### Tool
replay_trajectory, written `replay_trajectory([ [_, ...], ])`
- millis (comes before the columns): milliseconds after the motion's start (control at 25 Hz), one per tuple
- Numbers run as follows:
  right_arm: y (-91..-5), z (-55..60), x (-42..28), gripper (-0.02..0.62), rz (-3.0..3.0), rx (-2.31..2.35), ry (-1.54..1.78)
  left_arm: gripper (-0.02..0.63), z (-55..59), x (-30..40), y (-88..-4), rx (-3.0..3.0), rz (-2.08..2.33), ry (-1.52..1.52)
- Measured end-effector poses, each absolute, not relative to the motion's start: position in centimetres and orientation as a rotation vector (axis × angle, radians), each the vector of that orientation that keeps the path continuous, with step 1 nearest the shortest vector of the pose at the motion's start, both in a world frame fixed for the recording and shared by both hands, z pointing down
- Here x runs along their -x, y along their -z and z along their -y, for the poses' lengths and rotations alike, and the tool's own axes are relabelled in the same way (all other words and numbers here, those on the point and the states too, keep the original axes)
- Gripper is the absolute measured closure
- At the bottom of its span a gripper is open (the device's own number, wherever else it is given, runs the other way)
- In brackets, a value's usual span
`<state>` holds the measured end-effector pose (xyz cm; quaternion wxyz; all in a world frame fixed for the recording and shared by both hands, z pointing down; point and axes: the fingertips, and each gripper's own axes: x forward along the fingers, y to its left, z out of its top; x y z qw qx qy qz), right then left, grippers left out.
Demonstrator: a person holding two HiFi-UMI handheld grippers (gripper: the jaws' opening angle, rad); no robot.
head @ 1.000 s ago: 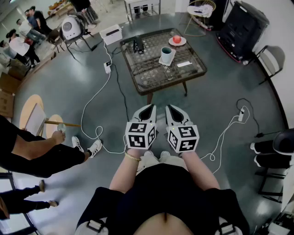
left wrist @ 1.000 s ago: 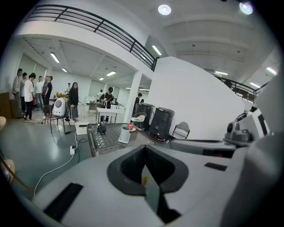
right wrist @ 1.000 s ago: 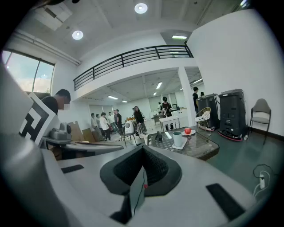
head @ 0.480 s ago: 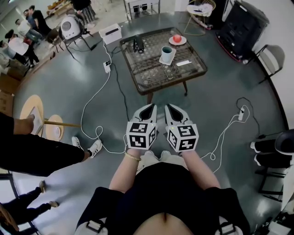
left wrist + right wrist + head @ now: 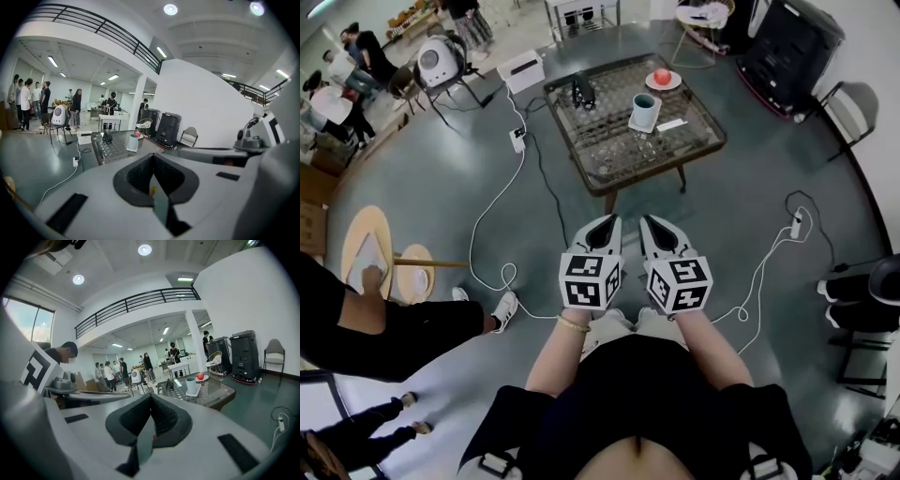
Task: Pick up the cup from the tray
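Your right tool (image 5: 651, 225) and left tool (image 5: 607, 225) are both pressed together, empty, side by side near your body. The cup (image 5: 644, 110) stands upright on its tray (image 5: 645, 127) on the desk (image 5: 609, 155), well apart from both tools and straight beyond the right tool, which is likely the nearer.

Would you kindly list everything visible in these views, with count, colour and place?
table: one, glass top on a dark frame, ahead of the person
cup: one, teal, upright on the tray
tray: one, white, far right part of the table
red round thing: one, on the plate
plate: one, pale, table's far edge
black object: one, table's far left
white box: one, floor beyond the table
power strip: one, white, floor left of the table
chair: one, grey, far right
black cabinet: one, top right
bystander: one in black, left
left gripper, right gripper: white, shut, empty, side by side
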<state>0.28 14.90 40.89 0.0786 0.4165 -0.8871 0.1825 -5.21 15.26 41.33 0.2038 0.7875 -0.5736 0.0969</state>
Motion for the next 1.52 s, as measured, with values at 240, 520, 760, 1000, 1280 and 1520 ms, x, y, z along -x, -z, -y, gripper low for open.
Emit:
replay_trajectory([
  [240, -41.4, -15.3, 0.8, 0.586, 2.629, -1.282, -0.563, 0.598, -15.3, 6.5, -42.0, -2.203, 1.555, -0.248],
  [520, -42.3, -15.1, 0.5, 0.586, 2.587, -1.307, -0.59, 0.597, -14.6, 5.9, -42.9, -2.22, 1.508, -0.255],
  [760, -43.3, -12.2, 0.6, 0.586, 2.582, -1.305, -0.602, 0.598, -12.0, 5.8, -44.1, -2.211, 1.5, -0.276],
  [1000, -43.7, -6.3, 1.1, 0.586, 2.601, -1.254, -0.562, 0.598, -6.6, 6.1, -44.9, -2.169, 1.522, -0.241],
  [1280, -43.7, 2.5, 0.4, 0.586, 2.612, -1.193, -0.509, 0.597, 1.5, 5.6, -45.5, -2.139, 1.569, -0.231],
  [1520, -44.6, 9.5, -0.6, 0.586, 2.599, -1.143, -0.509, 0.597, 8.1, 5.3, -45.7, -2.114, 1.62, -0.221],
])
